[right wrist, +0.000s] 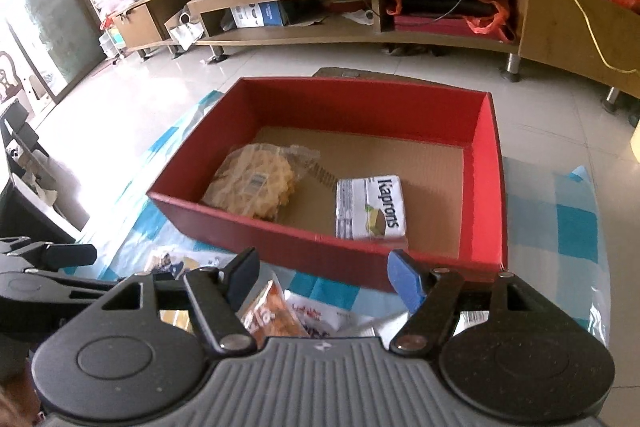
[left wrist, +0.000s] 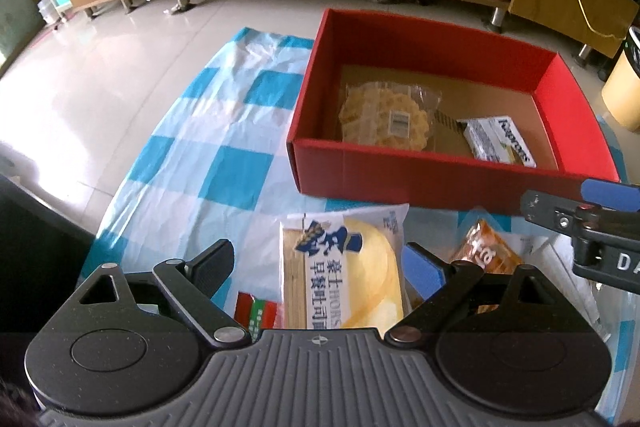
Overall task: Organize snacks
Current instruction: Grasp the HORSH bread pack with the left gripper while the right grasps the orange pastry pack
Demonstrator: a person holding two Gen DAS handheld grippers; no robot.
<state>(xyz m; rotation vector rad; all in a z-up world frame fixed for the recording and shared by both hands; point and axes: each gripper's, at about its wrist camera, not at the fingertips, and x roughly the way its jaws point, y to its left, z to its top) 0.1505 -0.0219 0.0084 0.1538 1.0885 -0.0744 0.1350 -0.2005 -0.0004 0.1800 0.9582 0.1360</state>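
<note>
Bread packet lies near side of red box, under the spread, empty left gripper; right gripper half-spread, empty; looks light, soft, slippery film—pinch a sealed edge.

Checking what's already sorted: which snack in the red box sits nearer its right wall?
The white Kaprons pack, lying toward the right wall of the red box; the clear-wrapped waffle lies on the left.

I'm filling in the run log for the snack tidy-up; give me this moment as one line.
red box: waffle pack, Kaprons pack inside | left hand-held gripper: open over bread pack | right hand-held gripper: open, empty
</note>
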